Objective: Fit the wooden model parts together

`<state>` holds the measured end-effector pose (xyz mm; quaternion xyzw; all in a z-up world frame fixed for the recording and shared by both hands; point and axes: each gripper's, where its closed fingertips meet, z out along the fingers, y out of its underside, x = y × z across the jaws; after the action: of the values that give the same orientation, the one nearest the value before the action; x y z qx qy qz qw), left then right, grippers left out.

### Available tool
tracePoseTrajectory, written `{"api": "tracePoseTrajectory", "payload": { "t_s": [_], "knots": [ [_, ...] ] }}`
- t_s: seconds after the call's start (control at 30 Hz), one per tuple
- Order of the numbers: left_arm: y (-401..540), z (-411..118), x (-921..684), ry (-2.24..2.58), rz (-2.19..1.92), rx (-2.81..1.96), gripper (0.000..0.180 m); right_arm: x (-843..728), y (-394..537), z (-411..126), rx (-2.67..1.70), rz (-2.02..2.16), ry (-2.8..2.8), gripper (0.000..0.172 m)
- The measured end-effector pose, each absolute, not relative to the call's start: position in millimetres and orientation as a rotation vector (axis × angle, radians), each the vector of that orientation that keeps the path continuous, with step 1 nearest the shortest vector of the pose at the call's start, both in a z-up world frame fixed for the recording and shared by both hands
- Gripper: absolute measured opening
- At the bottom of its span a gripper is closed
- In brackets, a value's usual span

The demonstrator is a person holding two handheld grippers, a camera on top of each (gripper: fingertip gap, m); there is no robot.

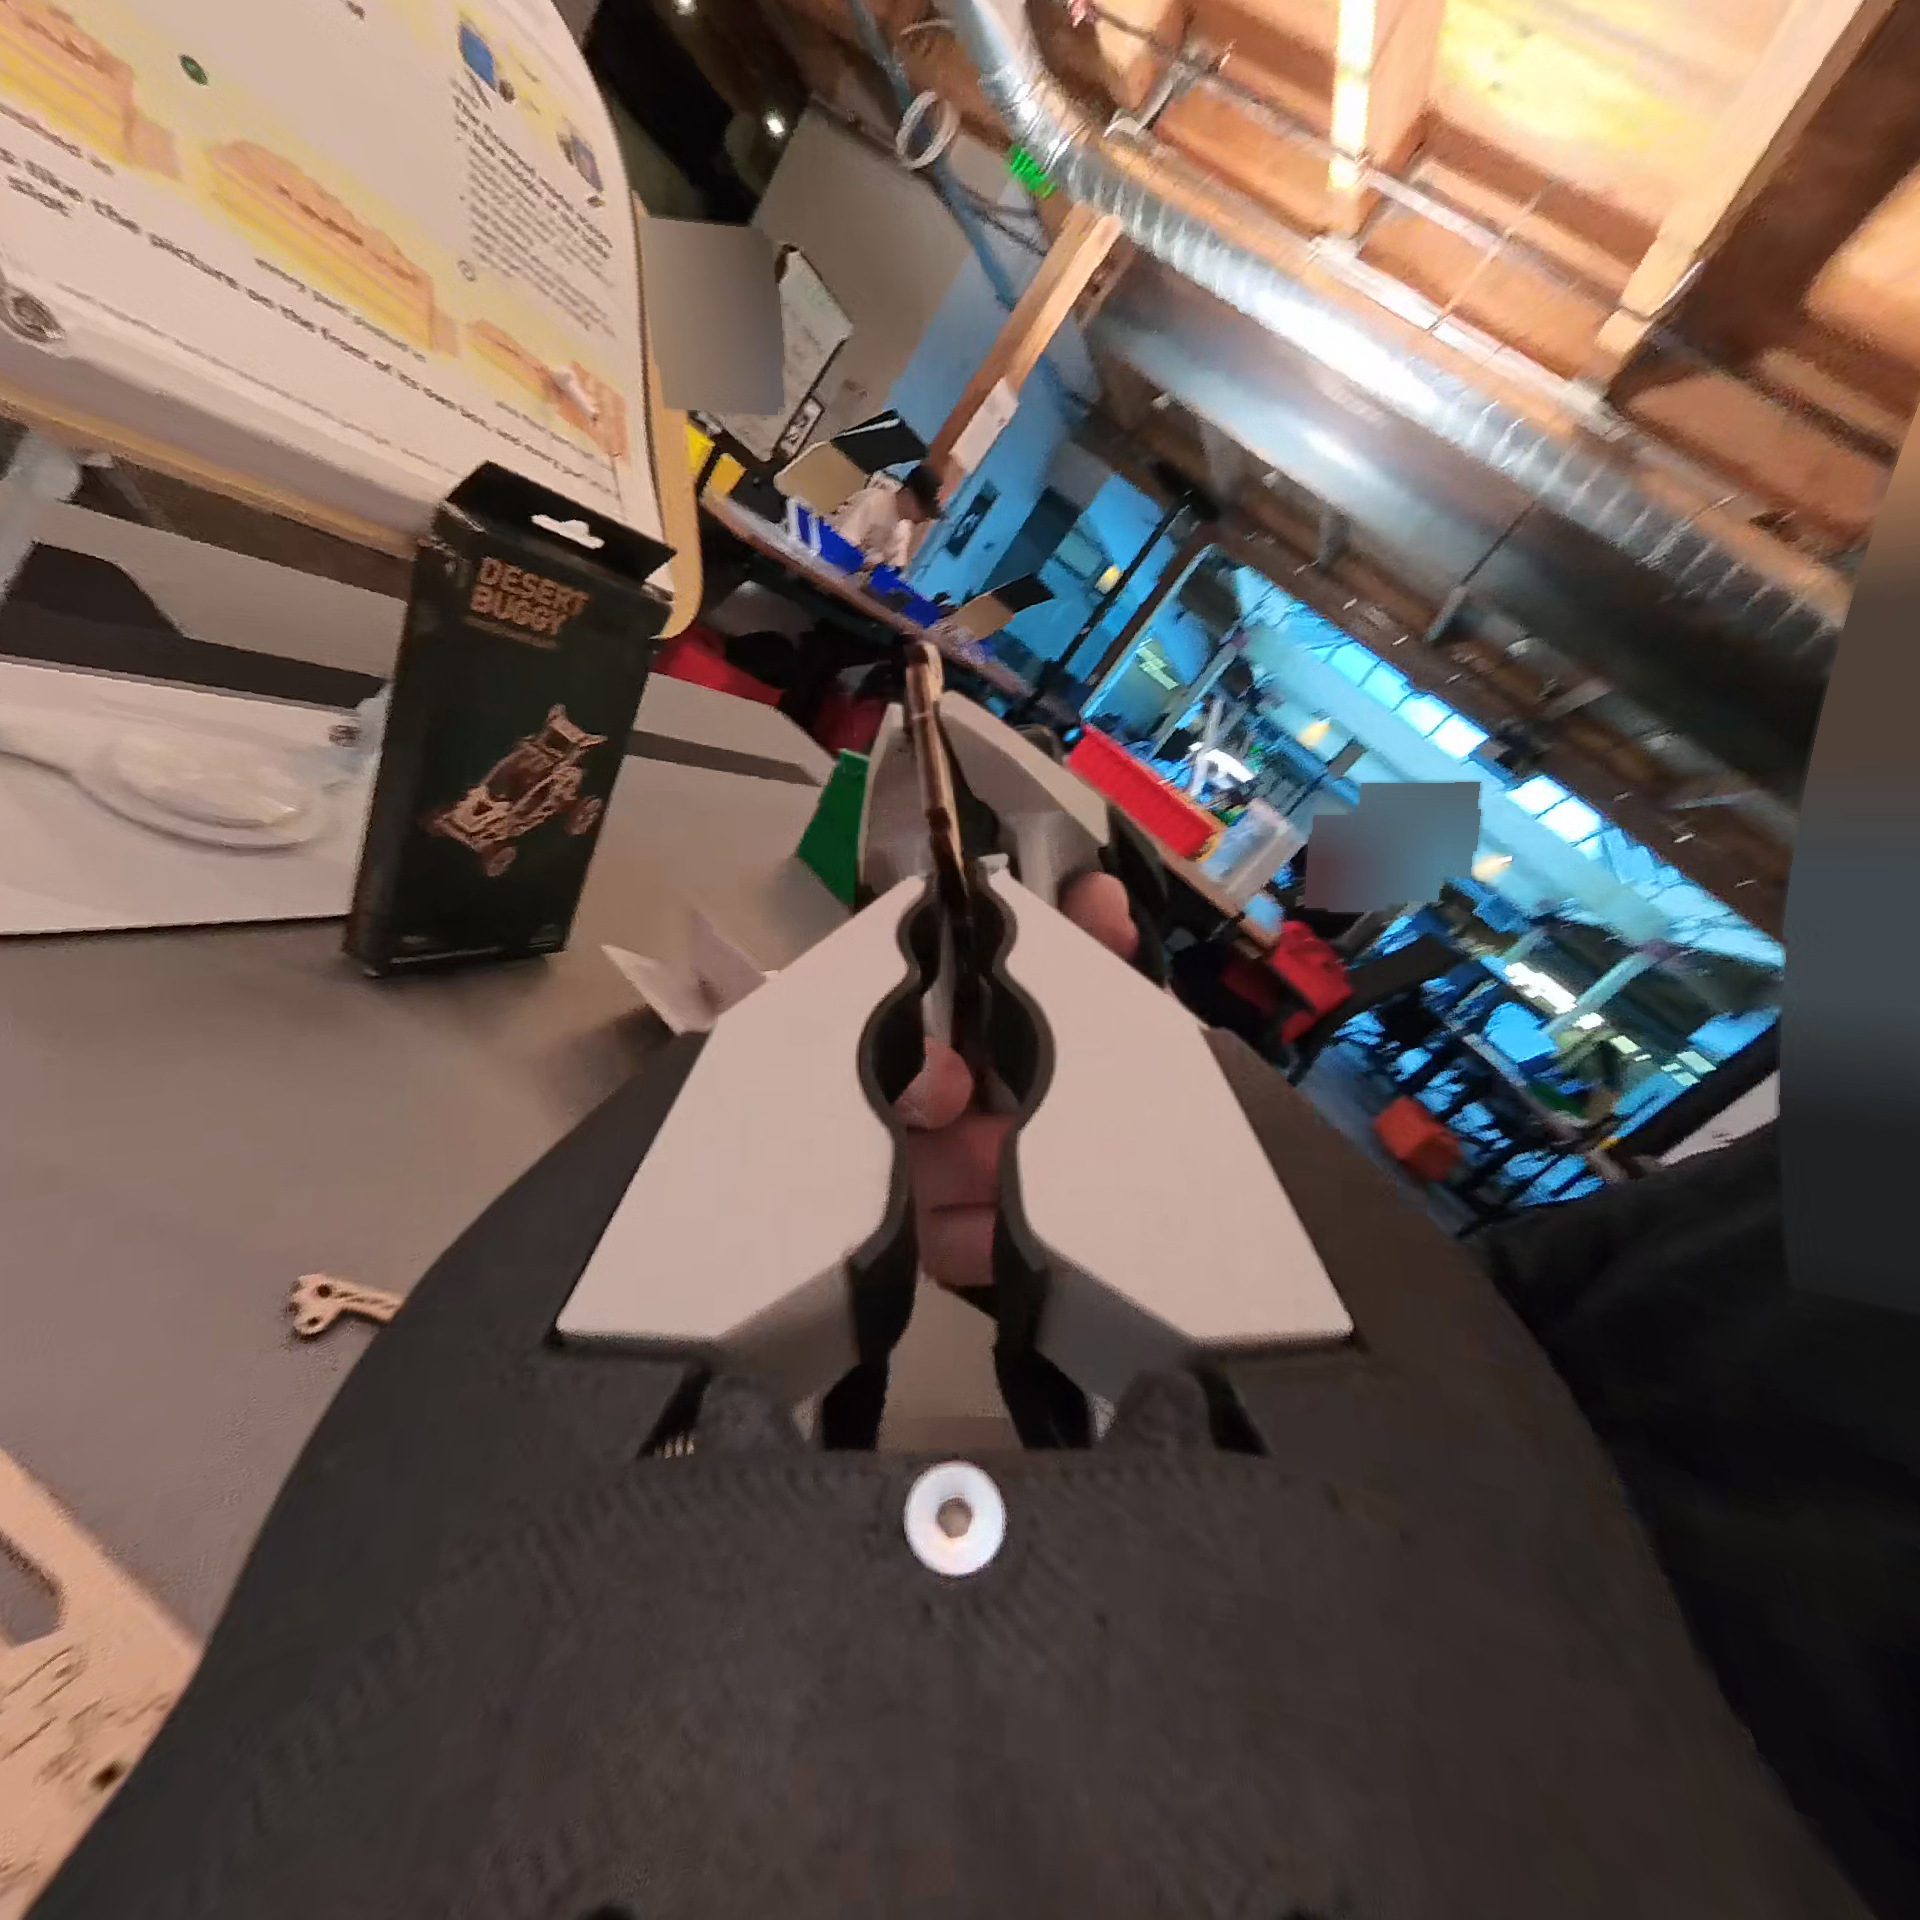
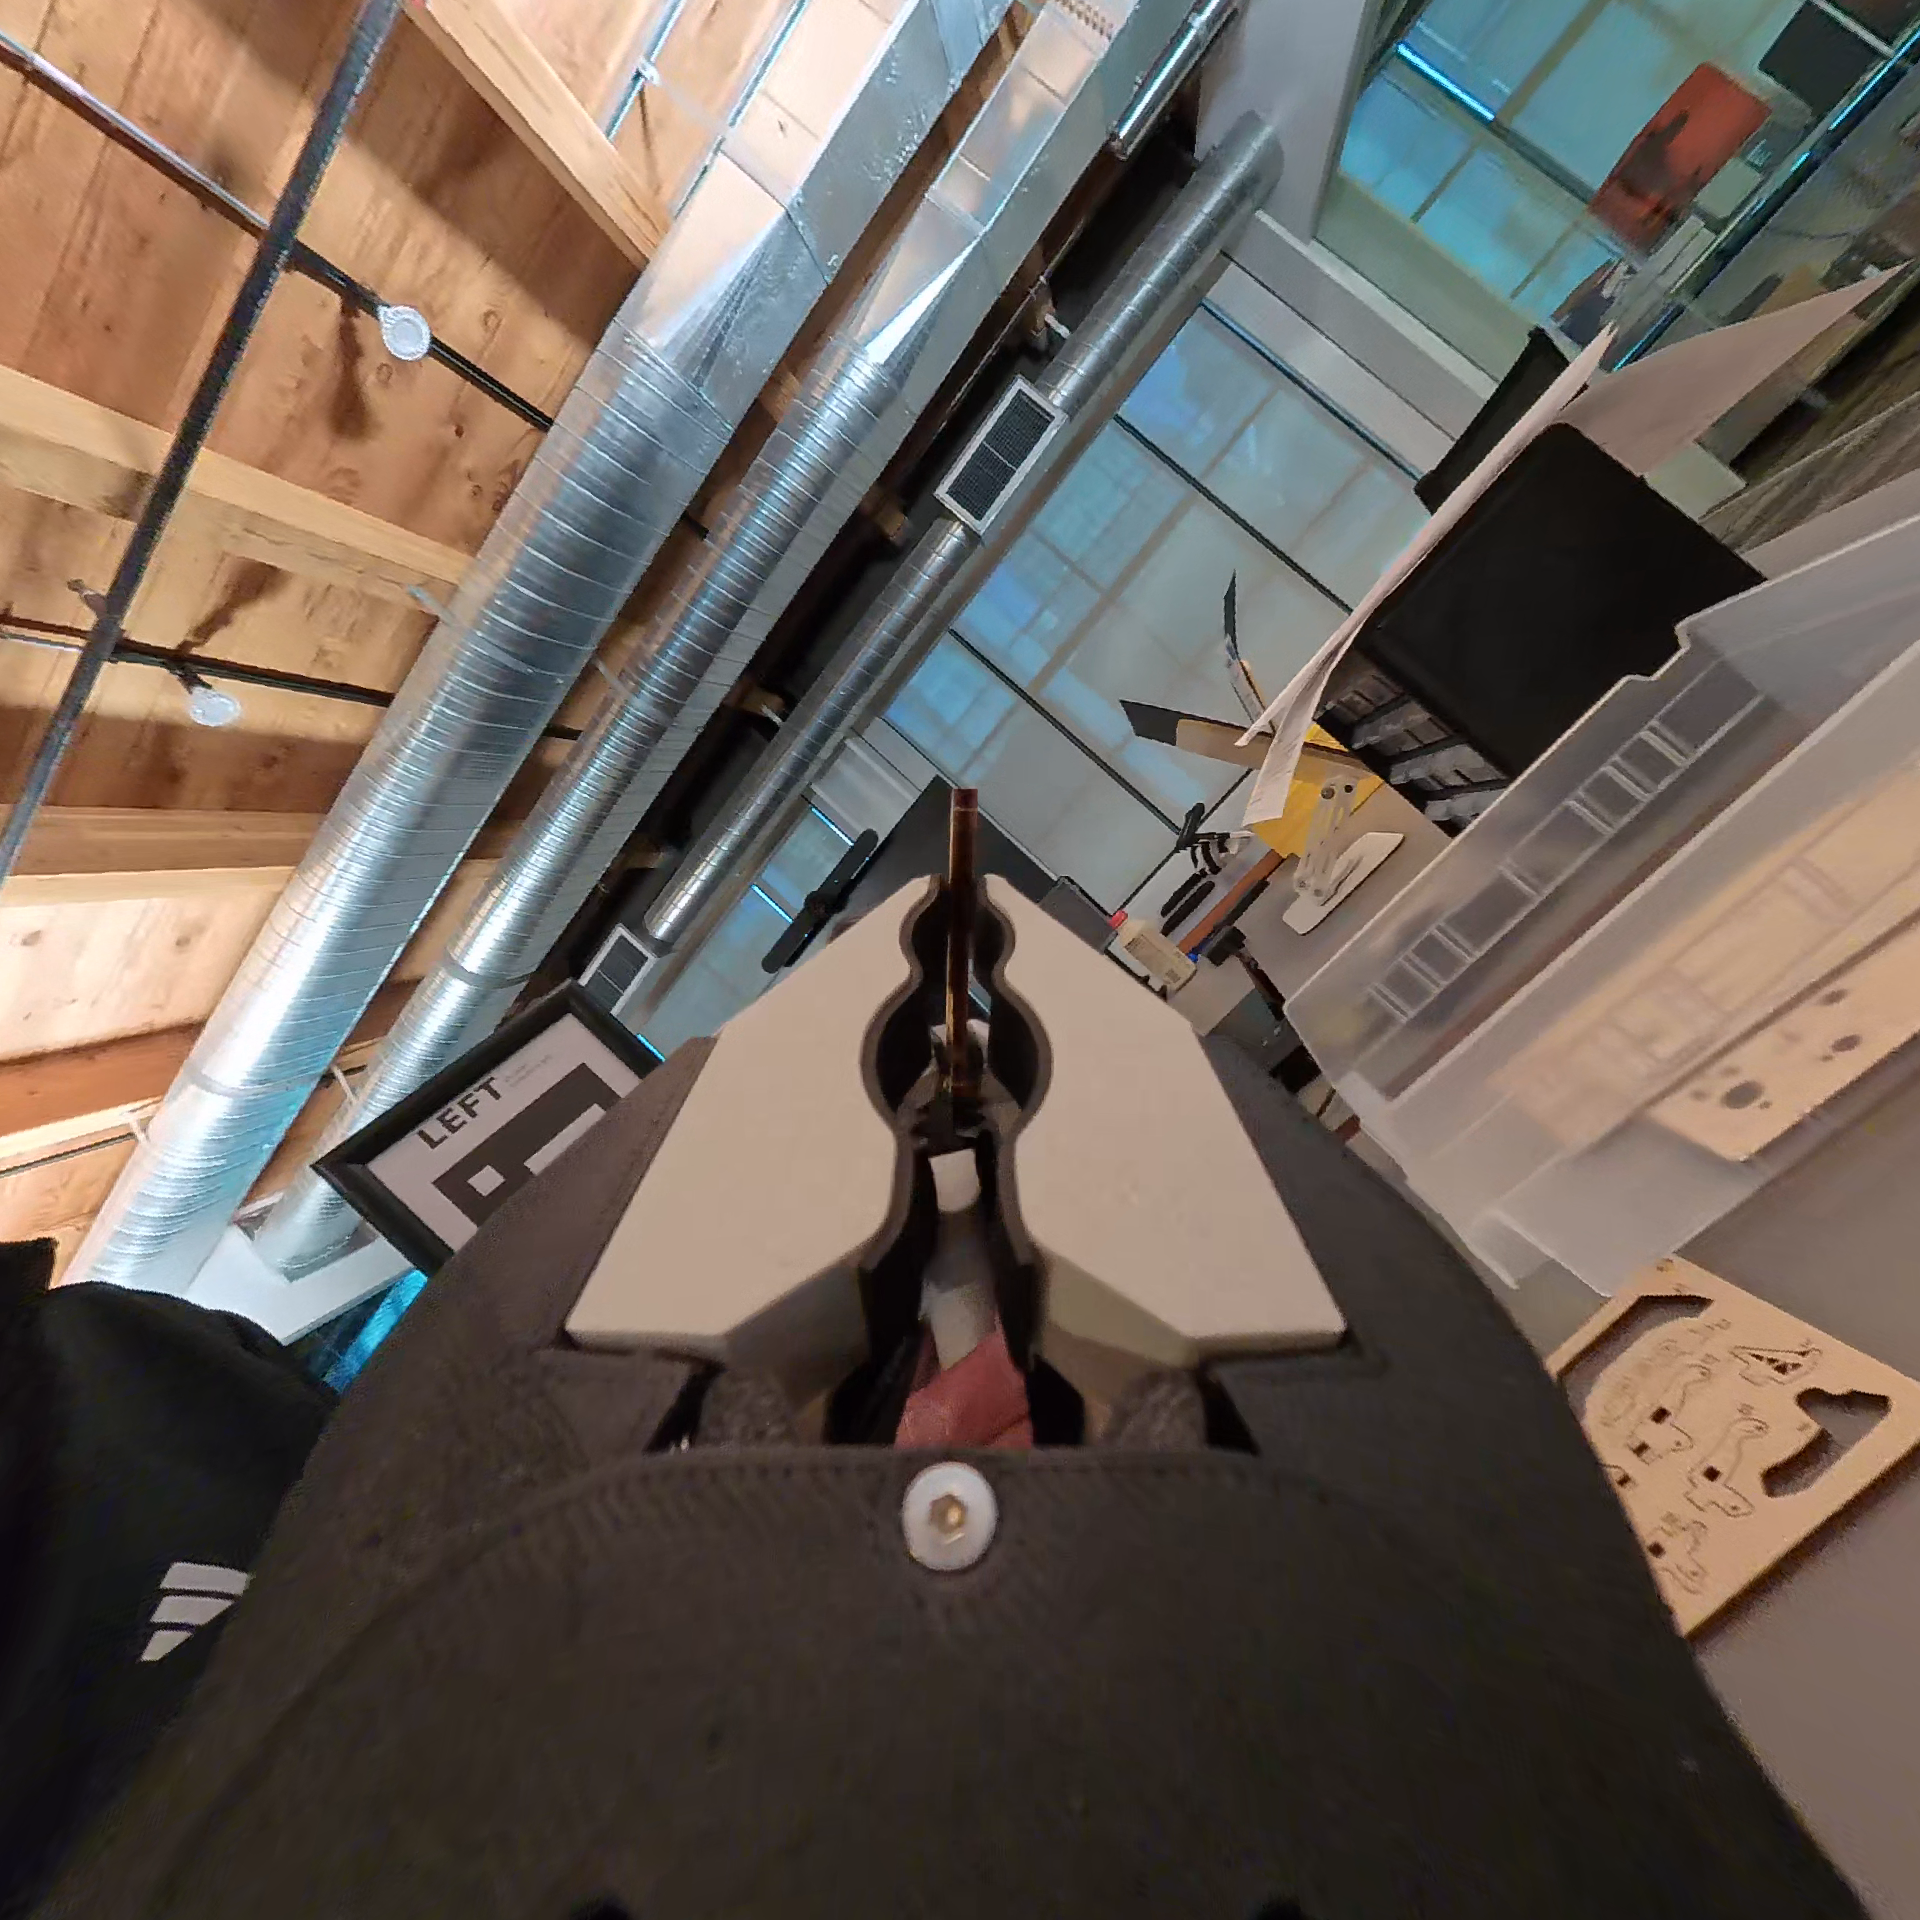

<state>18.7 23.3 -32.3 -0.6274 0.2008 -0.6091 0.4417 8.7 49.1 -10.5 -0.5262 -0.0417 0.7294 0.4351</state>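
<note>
In the left wrist view my left gripper [image 1: 954,888] is shut on a thin wooden part [image 1: 928,727] seen edge-on, which sticks out past the tips. Just beyond, the right gripper [image 1: 997,790] meets the same strip from the far side, its grey fingers on both sides of it, with a person's finger beside it. In the right wrist view my right gripper [image 2: 961,883] is shut on a thin dark-edged wooden part [image 2: 963,842] that stands out above the tips. Both grippers are held up above the grey table [image 1: 208,1143].
A dark model box [image 1: 499,727] stands on the table left of the grippers, with an instruction sheet [image 1: 312,208] behind it. A small wooden piece [image 1: 338,1304] and a folded white paper [image 1: 696,977] lie nearby. A clear plastic bin [image 2: 1610,935] and a cut wooden sheet [image 2: 1745,1444] are at the right. The tips of both grippers are at nearly the same place. The small wooden piece [image 1: 338,1304] is about equally far from each gripper, around 25 cm.
</note>
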Motion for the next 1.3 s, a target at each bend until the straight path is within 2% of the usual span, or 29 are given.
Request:
{"api": "tracePoseTrajectory", "payload": {
  "t_s": [0.17, 0.27, 0.53, 0.6, 0.73, 1.13, 1.23, 1.3],
  "knots": [
    [25, -34, 15, 0.464, -1.564, -1.545, 0.002, 6, 49, -11, -1.309, 1.836, -0.103, 0.001],
    [24, -34, 11, 0.467, -1.569, -1.549, 0.002, 8, 50, -11, -1.320, 1.799, -0.117, 0.011],
    [18, -38, 7, 0.537, -1.621, -1.609, 0.003, 15, 49, -10, -1.363, 1.705, -0.172, 0.001],
    [18, -37, 3, 0.513, -1.659, -1.589, 0.015, 21, 52, -8, -1.341, 1.746, -0.100, 0.001],
    [18, -40, -2, 0.479, -1.693, -1.573, 0.016, 25, 55, -12, -1.341, 1.776, -0.041, 0.001],
    [16, -37, 8, 0.489, -1.706, -1.550, 0.015, 21, 49, -5, -1.344, 1.726, -0.088, 0.001],
    [16, -35, 8, 0.487, -1.711, -1.532, 0.003, 19, 47, -2, -1.345, 1.697, -0.116, 0.001],
    [16, -35, 8, 0.492, -1.707, -1.530, 0.002, 19, 47, -2, -1.350, 1.666, -0.136, 0.001]
  ]
}}
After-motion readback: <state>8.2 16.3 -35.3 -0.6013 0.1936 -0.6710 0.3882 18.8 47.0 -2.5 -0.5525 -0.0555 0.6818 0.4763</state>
